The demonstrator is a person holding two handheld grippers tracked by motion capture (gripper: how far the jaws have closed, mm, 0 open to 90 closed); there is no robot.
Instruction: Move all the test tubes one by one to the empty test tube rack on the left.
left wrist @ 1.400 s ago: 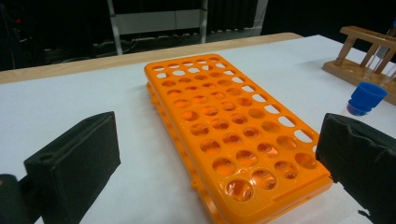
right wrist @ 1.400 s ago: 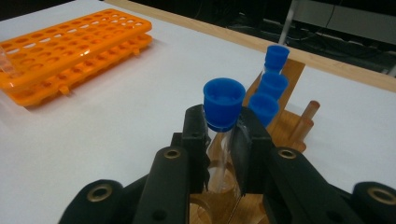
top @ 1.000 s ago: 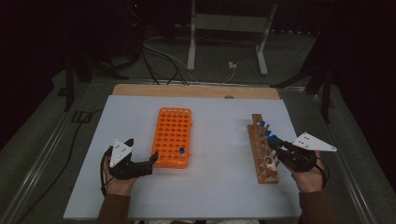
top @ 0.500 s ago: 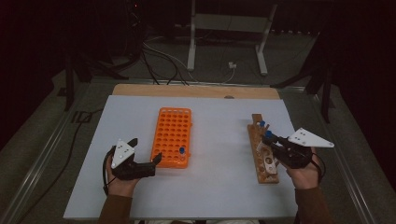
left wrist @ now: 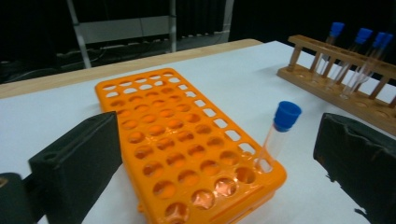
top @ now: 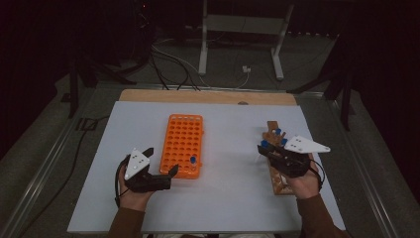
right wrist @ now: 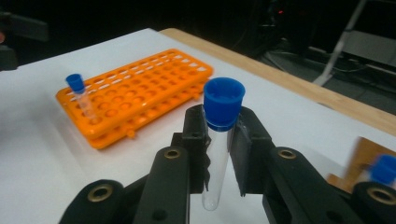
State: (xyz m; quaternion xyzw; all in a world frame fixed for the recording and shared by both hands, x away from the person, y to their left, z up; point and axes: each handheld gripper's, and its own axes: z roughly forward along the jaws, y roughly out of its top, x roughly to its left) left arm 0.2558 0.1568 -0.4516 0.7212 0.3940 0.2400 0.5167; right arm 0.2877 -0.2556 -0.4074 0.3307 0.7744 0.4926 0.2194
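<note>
**Blue-capped tube clamped in your right gripper, off the wooden rack**

The test tube (right wrist: 218, 140) you are carrying is a clear one with a blue cap, standing upright between your right gripper's (right wrist: 219, 154) two black jaws. The jaws are closed against its glass just under the cap, so the cap stands above the jaw tips and the rounded bottom hangs free below the pads. In the high view your right gripper (top: 265, 147) is above the white table (top: 233, 198), at the left edge of the wooden rack (top: 277, 183), with the capped tube at its tip. The wooden rack holds more blue-capped tubes (left wrist: 359, 51) in a row.

Well apart to the left lies the orange rack (top: 183, 144). One blue-capped tube (left wrist: 279, 133) already stands in a corner hole at its near end.

Your left gripper (top: 161, 161) rests on the table just beside that near end of the orange rack. Its jaws stand wide apart with nothing between the pads; the rack's corner and its lone tube lie ahead of them.
</note>
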